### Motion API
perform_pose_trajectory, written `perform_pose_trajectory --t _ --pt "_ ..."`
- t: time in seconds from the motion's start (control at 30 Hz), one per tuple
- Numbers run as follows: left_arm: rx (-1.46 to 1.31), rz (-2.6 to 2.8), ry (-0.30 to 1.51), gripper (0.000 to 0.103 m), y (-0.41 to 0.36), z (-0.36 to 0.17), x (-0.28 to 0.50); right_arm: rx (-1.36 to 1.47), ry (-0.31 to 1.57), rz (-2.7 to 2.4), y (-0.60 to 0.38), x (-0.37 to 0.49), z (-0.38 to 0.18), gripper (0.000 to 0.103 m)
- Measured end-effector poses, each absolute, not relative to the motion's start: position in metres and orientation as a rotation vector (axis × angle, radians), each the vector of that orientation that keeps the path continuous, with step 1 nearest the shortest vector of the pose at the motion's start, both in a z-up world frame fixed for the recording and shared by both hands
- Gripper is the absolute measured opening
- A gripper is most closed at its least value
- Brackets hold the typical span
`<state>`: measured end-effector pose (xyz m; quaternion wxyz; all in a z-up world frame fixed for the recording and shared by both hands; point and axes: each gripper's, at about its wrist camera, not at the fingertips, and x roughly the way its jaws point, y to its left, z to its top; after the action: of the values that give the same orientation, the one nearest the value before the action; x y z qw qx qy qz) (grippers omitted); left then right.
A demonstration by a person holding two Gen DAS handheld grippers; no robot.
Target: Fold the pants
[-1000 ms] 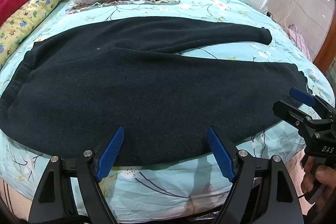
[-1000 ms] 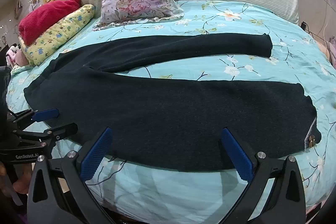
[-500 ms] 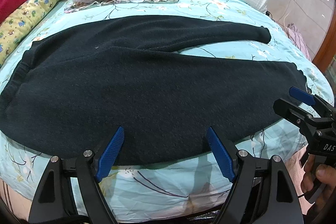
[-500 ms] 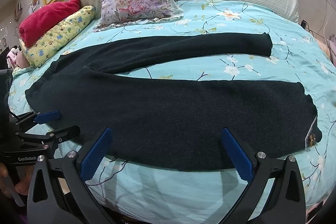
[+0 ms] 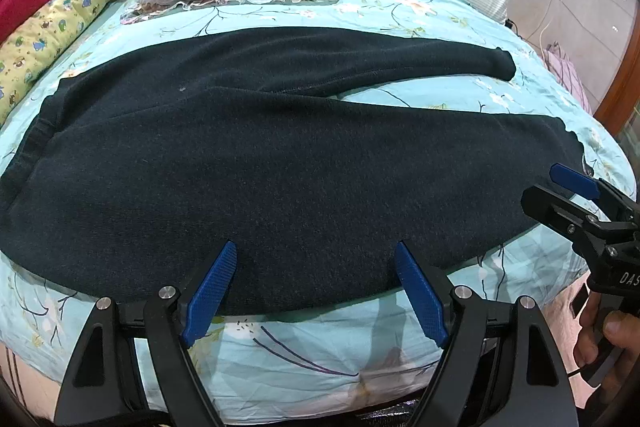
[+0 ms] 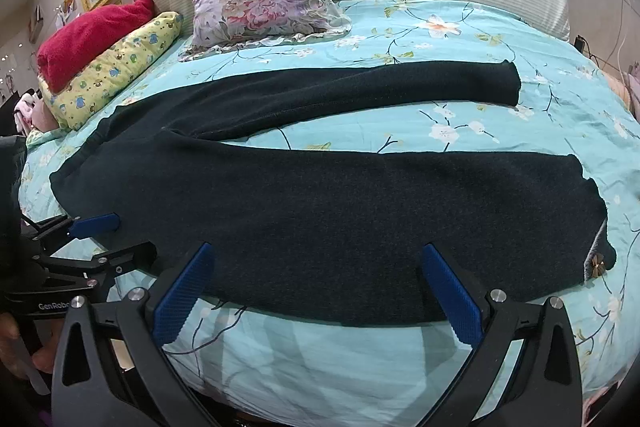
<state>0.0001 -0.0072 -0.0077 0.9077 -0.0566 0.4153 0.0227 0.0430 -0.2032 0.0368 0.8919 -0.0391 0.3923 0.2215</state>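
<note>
Nearest, at the bed's (image 6: 320, 379) front edge, the left tool (image 5: 316, 291) and right tool (image 6: 316, 291) hover spread wide, holding nothing — likely poised to grip the dark pants (image 6: 320, 211), which lie flat lengthwise with legs parted, short of the floral pillow (image 6: 264, 3) by the headboard.
</note>
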Motion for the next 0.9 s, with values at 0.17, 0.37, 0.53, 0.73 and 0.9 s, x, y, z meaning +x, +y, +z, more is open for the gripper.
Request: perform_pose_trajectory --t 0.17,0.37,0.53,0.73,0.9 --pt "-0.101 0.032 0.834 0.082 -0.005 -0.004 0.005 -0.037 0.811 0.489 -0.207 0.041 0.042 0.103" --pt "-0.031 0.025 0.827 0.082 -0.006 0.001 0.018 -0.04 0.838 0.472 -0.215 0.054 0.047 0.103" --pt "-0.022 -0.014 0.863 0.082 -0.005 0.007 0.038 -0.003 0.901 0.474 -0.226 0.074 0.051 0.103" --pt "-0.015 -0.087 0.83 0.082 -0.001 0.032 0.076 0.077 0.905 0.483 -0.249 0.115 0.065 0.103" --pt "0.007 -0.118 0.809 0.082 0.005 0.054 0.116 0.093 0.922 0.449 -0.268 0.159 0.077 0.103"
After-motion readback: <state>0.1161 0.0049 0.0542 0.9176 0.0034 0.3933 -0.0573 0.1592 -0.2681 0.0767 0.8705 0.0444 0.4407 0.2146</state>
